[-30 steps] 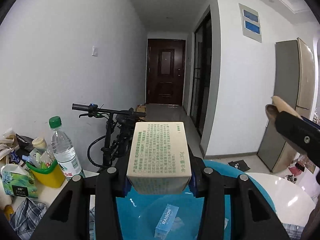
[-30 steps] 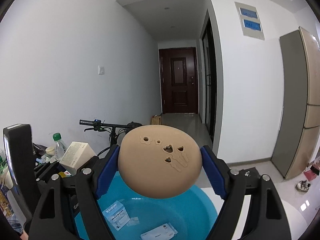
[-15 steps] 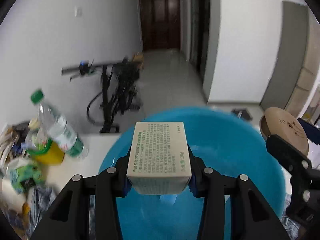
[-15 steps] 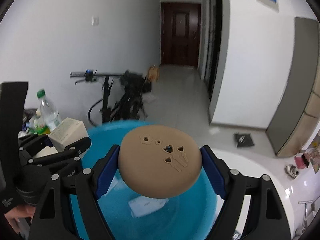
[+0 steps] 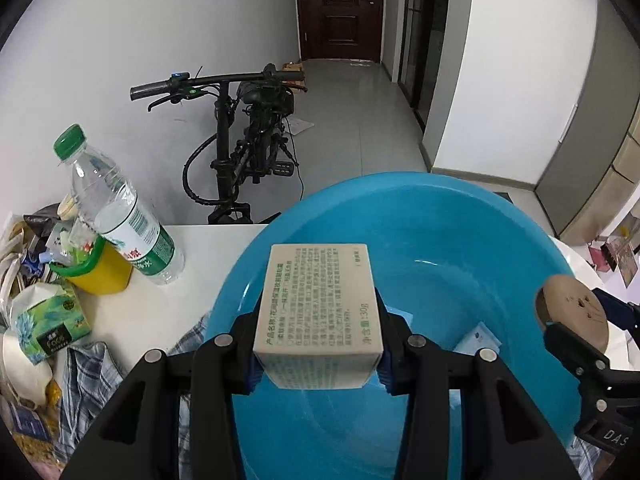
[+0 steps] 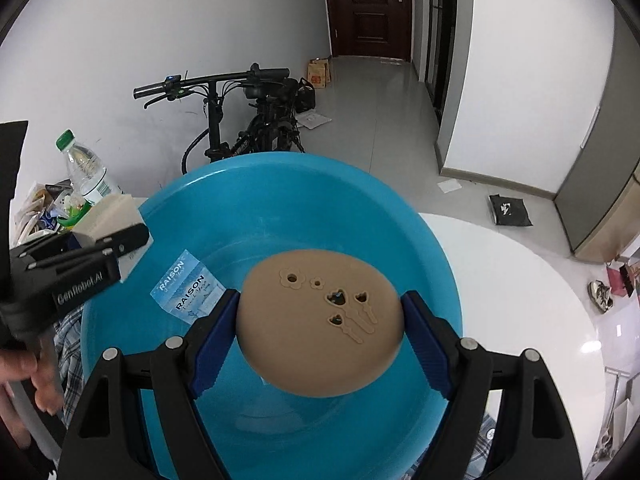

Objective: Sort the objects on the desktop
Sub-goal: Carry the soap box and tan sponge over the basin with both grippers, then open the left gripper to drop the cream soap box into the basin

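While the beige printed box (image 5: pixel 319 304) sits clamped between the blue pads of the left gripper (image 5: pixel 319 354), it hangs over the near-left part of the blue basin (image 5: pixel 440 208), inside the rim. Alongside, the right gripper (image 6: pixel 320 330) pinches a tan oval disc (image 6: pixel 320 322) with flower cut-outs above the basin's middle. Below both, a light-blue RAISON packet (image 6: pixel 188 292) lies on the basin floor, with bare blue bottom around it. Outward, the basin's left rim stands near a green-capped water bottle (image 5: pixel 120 216) and a yellow cup (image 5: pixel 96 268) on the white table (image 5: pixel 168 304); a bicycle (image 5: pixel 244 148) leans by the wall beyond.
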### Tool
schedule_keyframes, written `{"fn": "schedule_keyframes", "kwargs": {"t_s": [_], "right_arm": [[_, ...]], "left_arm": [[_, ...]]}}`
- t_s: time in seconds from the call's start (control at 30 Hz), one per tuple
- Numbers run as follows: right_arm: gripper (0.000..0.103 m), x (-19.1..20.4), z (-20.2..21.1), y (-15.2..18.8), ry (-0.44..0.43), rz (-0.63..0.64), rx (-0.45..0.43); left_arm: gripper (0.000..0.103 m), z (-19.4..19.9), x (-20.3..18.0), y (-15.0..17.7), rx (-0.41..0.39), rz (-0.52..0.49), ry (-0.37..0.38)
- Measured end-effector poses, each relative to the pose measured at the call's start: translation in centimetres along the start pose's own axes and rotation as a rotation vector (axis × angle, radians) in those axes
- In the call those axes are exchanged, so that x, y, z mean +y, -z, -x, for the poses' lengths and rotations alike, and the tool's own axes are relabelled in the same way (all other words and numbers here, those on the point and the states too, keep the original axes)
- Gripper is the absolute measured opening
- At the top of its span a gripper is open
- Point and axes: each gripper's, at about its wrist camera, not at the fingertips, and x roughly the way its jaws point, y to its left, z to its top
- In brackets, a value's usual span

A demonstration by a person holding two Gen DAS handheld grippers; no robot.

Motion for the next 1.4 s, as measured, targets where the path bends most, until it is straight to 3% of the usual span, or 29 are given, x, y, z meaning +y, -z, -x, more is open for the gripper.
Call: {"fn": "schedule_keyframes", "kwargs": {"t_s": [0.17, 0.4, 0.8, 0.87, 0.93, 1.27, 1.4], "right_arm": [[0.079, 0.3, 0.2, 0.0, 0.025, 0.036, -0.02], [0.079, 0.0, -0.9, 0.2, 0.036, 0.031, -0.006], [0.079, 0.3, -3.7, 0.6, 0.034, 0.059, 0.04], [0.079, 0.1, -3.9, 0.4, 0.026, 0.044, 0.043], [0.079, -0.1, -4.1, 0.3, 0.013, 0.029, 0.045], [0.079, 0.7, -5.2, 0.3, 0.01, 0.046, 0.073], [0.079, 0.6, -6.4, 0.5, 0.034, 0.046, 0.136]], "left_arm": [[0.046, -2.3, 0.3, -0.2, 0.049, -0.033, 0.061], [0.046, -4.5, -0.9, 0.3, 0.082, -0.079, 0.068], [0.047, -7.8, -0.4, 0.8, 0.16, -0.033, 0.134], [0.055, -7.8, -0.2, 0.7, 0.149, -0.027, 0.132], [0.076, -7.5, -0.1, 0.6, 0.126, -0.035, 0.123], [0.081, -4.5, 0.4, 0.3, 0.018, -0.054, 0.109], [0.081, -3.2, 0.6, 0.6, -0.002, -0.085, 0.117]]}}
